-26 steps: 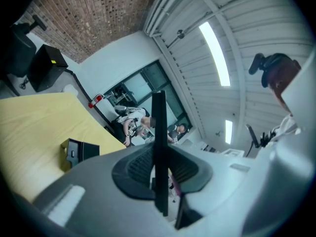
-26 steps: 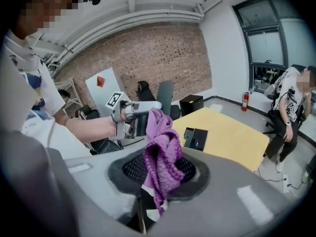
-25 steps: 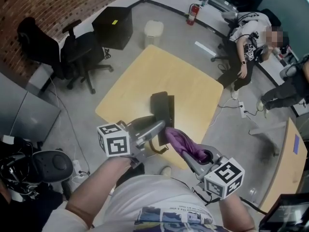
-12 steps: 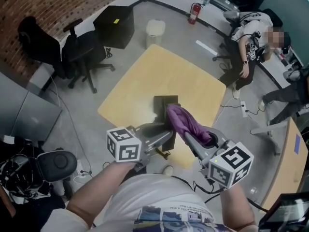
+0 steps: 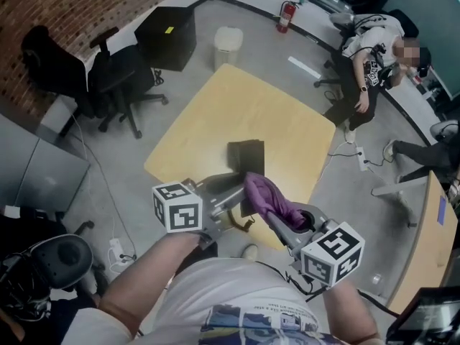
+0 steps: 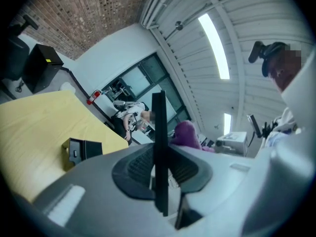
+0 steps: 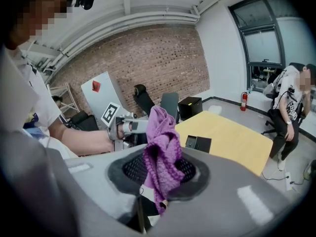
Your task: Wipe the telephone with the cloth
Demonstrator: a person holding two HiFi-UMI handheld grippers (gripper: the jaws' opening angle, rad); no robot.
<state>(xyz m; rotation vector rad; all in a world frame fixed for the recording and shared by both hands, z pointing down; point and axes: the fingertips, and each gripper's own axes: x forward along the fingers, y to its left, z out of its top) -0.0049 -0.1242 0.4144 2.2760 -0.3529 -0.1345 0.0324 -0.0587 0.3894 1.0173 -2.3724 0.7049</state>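
The head camera looks steeply down onto the yellow desk [image 5: 215,121], with the left tongs [image 5: 233,192] and right tongs [image 5: 273,215] near the bottom. The left gripper view faces level toward the windows [image 6: 133,83]. The right gripper view faces the brick wall [image 7: 148,58]. All three share the desk and the black telephone base [image 5: 246,155].

The cloth [image 7: 160,152] is a purple, nubbly knit. The telephone [image 6: 159,147] is smooth matt black; the surface [image 5: 237,110] is pale matt wood.
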